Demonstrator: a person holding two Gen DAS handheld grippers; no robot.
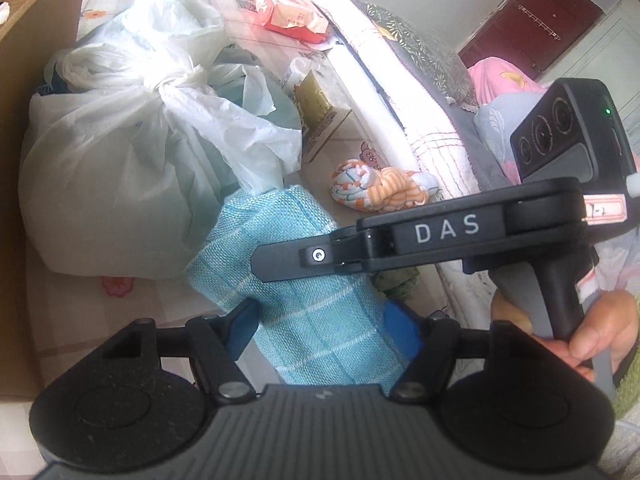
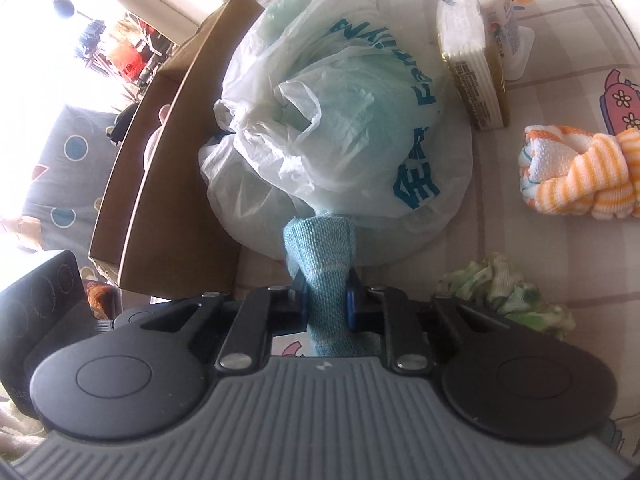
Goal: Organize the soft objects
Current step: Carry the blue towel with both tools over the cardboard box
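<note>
The cloth [image 1: 316, 316] in the lower middle of the left wrist view is woven in light teal-blue, crossed by thin white stripes in a loose check. Blue pads [image 1: 402, 330] are seen on otherwise black fingers, and the gripper body is ribbed grey. The tied bag [image 2: 340, 128] in the centre of the right wrist view is a milky, see-through white tinted mint green, printed with dark teal lettering. At the right edge, a knotted towel [image 2: 576, 176] is striped orange and white, with a white patch marked in orange and blue. A crumpled rag [image 2: 508, 292] at lower right is mottled green and cream. The box [image 2: 168, 184] at left is plain brown cardboard. The surface [image 2: 540, 240] is covered in pale pink checks with cartoon flowers.
</note>
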